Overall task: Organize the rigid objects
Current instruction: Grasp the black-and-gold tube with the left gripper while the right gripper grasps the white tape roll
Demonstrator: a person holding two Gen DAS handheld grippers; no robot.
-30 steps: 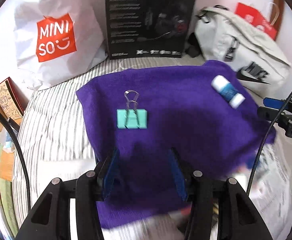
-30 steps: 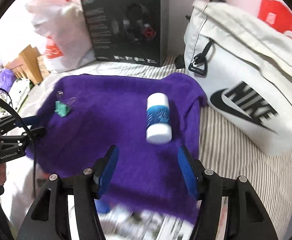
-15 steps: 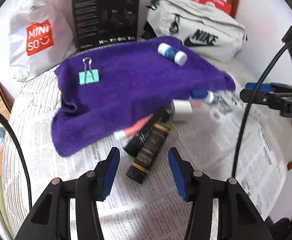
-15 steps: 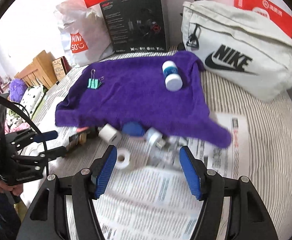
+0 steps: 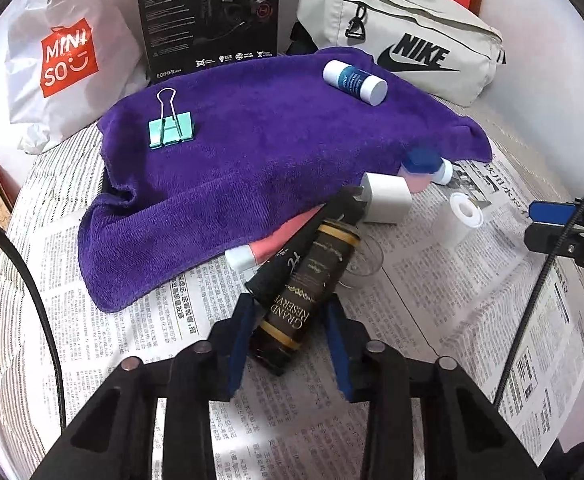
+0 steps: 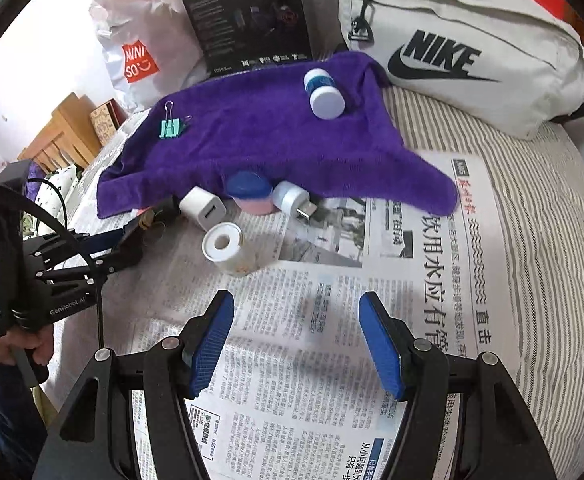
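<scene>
A purple towel [image 5: 260, 152] lies on newspaper, bearing a green binder clip [image 5: 170, 133] and a white-and-blue bottle [image 5: 354, 81]. At its near edge lie a dark "Grand Reserve" bottle [image 5: 303, 296], a black tube [image 5: 303, 244], a pink tube [image 5: 280, 242], a white charger cube [image 5: 385, 198], a blue-lidded pink jar [image 5: 421, 168] and a white tape roll [image 5: 461, 218]. My left gripper [image 5: 290, 344] is open, its fingers either side of the dark bottle's base. My right gripper [image 6: 295, 344] is open and empty above newspaper, near the tape roll [image 6: 228, 248].
A white Nike bag [image 5: 403, 36], a black headset box [image 5: 208, 12] and a Miniso bag [image 5: 68, 56] stand behind the towel. A white USB adapter [image 6: 293, 200] lies by the jar [image 6: 250, 192]. Newspaper [image 6: 331, 360] covers the striped bed.
Both grippers pulled back from the towel. The left one came down around the dark bottle's base. The objects at the towel's edge came into view.
</scene>
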